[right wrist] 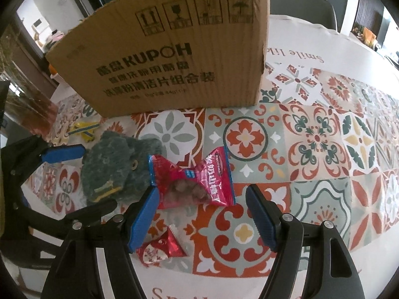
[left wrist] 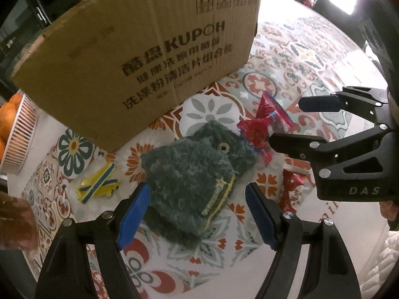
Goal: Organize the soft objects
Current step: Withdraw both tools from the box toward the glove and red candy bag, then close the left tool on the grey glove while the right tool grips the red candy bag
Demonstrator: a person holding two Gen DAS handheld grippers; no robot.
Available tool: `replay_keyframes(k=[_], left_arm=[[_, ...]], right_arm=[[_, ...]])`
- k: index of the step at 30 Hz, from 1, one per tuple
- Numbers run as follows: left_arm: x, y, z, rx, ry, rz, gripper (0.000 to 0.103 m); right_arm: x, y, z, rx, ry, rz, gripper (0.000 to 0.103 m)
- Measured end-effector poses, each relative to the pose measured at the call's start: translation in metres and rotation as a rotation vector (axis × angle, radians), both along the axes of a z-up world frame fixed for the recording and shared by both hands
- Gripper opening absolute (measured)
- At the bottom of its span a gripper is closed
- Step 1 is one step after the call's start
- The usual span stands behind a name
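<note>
Patterned tile-print cloth covers the desk, with "Smile" lettered along its edge. At far left sits a basket of oranges, then a yellow wrapper. Behind stands a cardboard box printed "KUPOH". The left gripper, jaws open, straddles a fuzzy green pouch. The right gripper, jaws open, hovers at a red snack packet; a smaller red packet lies beneath it.

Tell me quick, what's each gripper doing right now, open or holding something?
Left gripper: open, jaws either side of the fuzzy green pouch, nothing gripped.
Right gripper: open, jaws near the pink snack packet, holding nothing.
</note>
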State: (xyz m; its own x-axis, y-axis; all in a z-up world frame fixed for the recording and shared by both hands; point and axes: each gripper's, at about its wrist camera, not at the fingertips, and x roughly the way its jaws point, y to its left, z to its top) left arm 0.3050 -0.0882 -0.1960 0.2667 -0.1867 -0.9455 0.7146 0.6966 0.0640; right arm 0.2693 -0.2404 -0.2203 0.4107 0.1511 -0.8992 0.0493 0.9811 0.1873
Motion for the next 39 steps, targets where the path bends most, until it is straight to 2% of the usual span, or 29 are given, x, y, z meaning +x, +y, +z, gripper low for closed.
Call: replay_keyframes(k=[9, 21, 23, 24, 26, 28, 29, 32, 39], left_arm=[[0.011, -0.007, -0.016, 0.006, 0.025, -0.024, 0.08], [0.02, -0.014, -0.028, -0.007, -0.025, -0.013, 0.084], [0.021, -0.015, -0.029, -0.018, -0.036, 0.008, 0.079], [0.021, -0.014, -0.029, -0.024, -0.041, 0.021, 0.077], [0.02, -0.011, -0.026, -0.039, -0.058, 0.059, 0.06], [0.019, -0.008, -0.024, -0.039, -0.081, 0.099, 0.051], [0.018, -0.007, -0.022, -0.052, -0.077, 0.115, 0.043], [0.016, -0.002, -0.018, -0.088, -0.058, 0.168, 0.029], [0.004, 0.016, -0.008, -0.165, -0.03, 0.279, 0.019]], right_arm=[[0.015, 0.002, -0.016, 0.019, 0.025, -0.005, 0.073], [0.021, 0.014, -0.024, -0.007, -0.003, 0.005, 0.07], [0.018, 0.014, -0.024, -0.009, -0.008, 0.001, 0.067], [0.017, 0.014, -0.024, -0.005, -0.011, -0.005, 0.061], [0.012, 0.011, -0.023, 0.004, -0.016, -0.013, 0.058], [0.009, 0.008, -0.024, 0.012, -0.018, -0.022, 0.056], [0.008, 0.007, -0.024, 0.016, -0.02, -0.027, 0.056], [0.005, 0.003, -0.023, 0.04, -0.027, -0.037, 0.05], [-0.002, -0.003, -0.016, 0.059, -0.051, -0.048, 0.041]])
